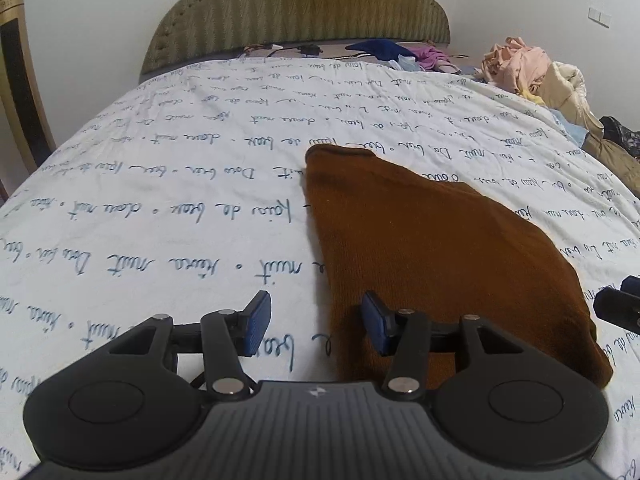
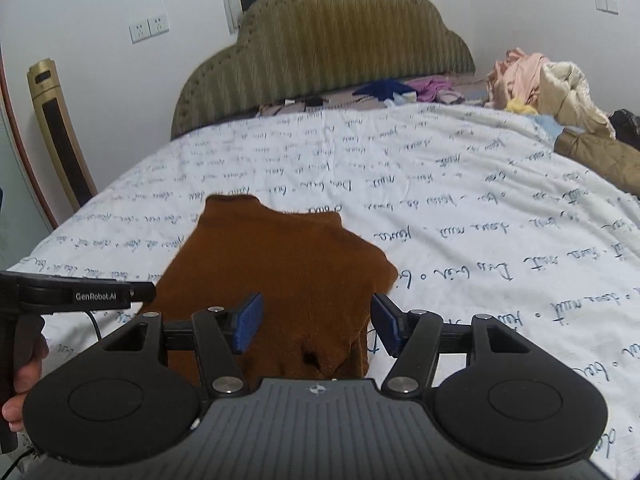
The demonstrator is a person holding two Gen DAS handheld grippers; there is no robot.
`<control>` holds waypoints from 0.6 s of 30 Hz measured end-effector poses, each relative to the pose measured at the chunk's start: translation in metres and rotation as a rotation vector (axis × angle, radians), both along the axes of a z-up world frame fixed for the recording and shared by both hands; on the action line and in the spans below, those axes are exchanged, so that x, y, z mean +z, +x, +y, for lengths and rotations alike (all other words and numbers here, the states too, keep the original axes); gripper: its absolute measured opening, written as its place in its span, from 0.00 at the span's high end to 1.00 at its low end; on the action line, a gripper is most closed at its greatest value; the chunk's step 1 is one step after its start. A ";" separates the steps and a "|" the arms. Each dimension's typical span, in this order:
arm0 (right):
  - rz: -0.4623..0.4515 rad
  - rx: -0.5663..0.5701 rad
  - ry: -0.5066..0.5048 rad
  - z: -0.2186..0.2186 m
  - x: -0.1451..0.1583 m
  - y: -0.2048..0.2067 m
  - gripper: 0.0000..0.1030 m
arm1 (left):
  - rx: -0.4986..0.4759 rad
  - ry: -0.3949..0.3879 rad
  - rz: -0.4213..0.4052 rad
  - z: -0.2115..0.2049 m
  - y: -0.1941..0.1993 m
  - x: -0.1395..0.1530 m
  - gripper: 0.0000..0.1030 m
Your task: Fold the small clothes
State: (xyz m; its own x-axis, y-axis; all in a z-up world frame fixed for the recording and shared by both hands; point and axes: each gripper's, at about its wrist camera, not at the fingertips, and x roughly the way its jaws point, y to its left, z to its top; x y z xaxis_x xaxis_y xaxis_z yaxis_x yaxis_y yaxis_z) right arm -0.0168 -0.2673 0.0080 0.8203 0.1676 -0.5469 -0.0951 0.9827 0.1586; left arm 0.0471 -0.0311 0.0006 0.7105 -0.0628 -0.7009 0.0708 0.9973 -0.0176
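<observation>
A brown knit garment (image 1: 420,248) lies flat on the white bed sheet (image 1: 160,208) printed with blue handwriting. My left gripper (image 1: 314,316) hovers open over the garment's left edge, one blue pad above the sheet and the other above the cloth, with nothing gripped. In the right wrist view the brown garment (image 2: 280,264) spreads out ahead. There my right gripper (image 2: 316,316) stands open above its near, slightly bunched edge, pads clear of the cloth. The left gripper (image 2: 80,298) shows at the left, held by a hand (image 2: 24,384). The right gripper's tip (image 1: 616,304) shows at the right edge.
A padded olive headboard (image 2: 328,52) stands at the far end of the bed. Blue and purple clothes (image 2: 400,90) lie by it. A heap of pink and cream clothes (image 2: 536,80) is piled at the far right. A gold tower appliance (image 2: 56,132) stands at the left.
</observation>
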 end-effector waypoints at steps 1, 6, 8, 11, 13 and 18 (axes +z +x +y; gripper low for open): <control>0.001 0.004 0.004 0.001 0.002 -0.003 0.40 | 0.004 0.000 -0.004 0.001 -0.003 0.002 0.52; -0.003 -0.007 0.027 0.006 0.003 -0.015 0.30 | 0.019 -0.012 -0.027 0.009 -0.019 0.011 0.52; -0.002 -0.009 0.029 0.008 0.001 -0.019 0.26 | 0.028 0.000 -0.031 0.010 -0.025 0.013 0.52; 0.008 -0.013 0.051 0.010 -0.004 -0.022 0.22 | 0.040 0.012 -0.031 0.011 -0.034 0.014 0.44; 0.009 -0.019 0.059 0.012 -0.006 -0.025 0.18 | 0.053 0.015 -0.047 0.012 -0.041 0.015 0.21; 0.009 -0.029 0.026 0.023 -0.009 -0.031 0.10 | 0.080 0.020 -0.082 0.015 -0.058 0.021 0.21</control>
